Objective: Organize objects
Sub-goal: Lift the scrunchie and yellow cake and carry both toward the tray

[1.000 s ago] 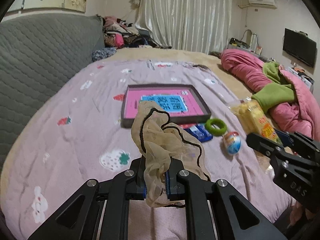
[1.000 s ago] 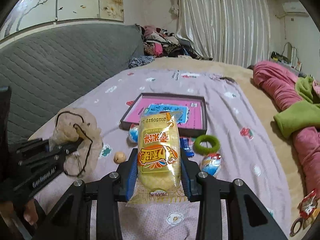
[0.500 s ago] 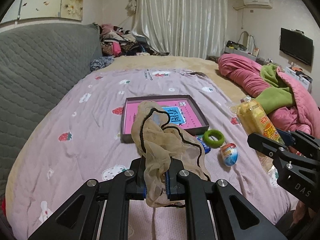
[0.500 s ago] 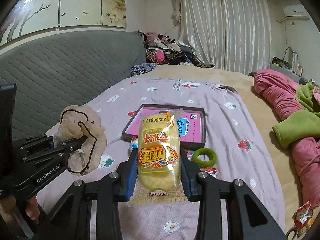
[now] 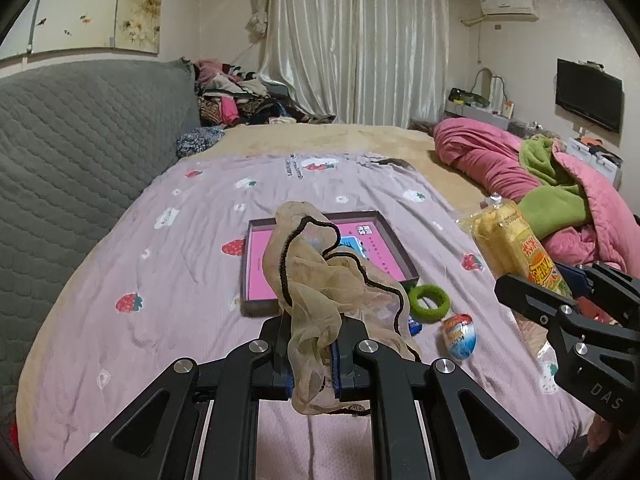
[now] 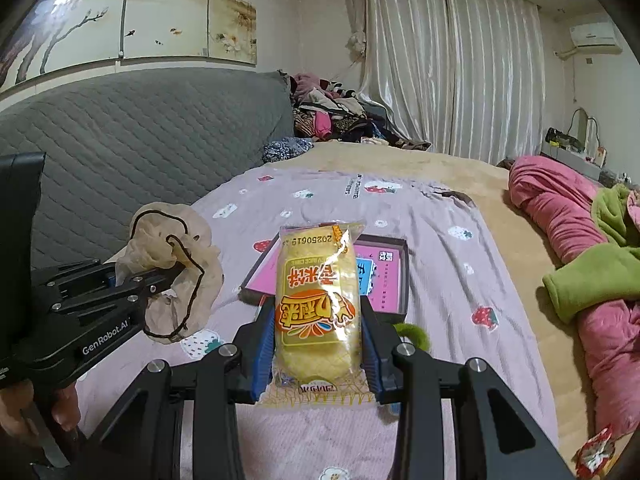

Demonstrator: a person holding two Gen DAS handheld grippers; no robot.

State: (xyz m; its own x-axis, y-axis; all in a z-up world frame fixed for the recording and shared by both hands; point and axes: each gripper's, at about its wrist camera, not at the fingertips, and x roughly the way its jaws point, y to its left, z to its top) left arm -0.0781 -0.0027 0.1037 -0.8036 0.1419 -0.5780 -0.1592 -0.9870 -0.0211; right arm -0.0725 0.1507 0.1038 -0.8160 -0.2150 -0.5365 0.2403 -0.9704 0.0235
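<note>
Home bedroom: bed [image 5: 168,280], curtains [image 5: 360,40], probably wall TV [image 5: 588,94].

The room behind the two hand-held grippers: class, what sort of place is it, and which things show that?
Most likely a home bedroom: a wide bed with a strawberry-print sheet, a rumpled pink quilt, and a wall-mounted television.

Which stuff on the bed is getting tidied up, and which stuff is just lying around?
Part of the tidying:
beige mesh bag, held by the left hand-held gripper
yellow snack pack, held by the right hand-held gripper
pink tray
green ring
egg-shaped toy

Just lying about:
pink quilt
green blanket
clothes pile
</note>
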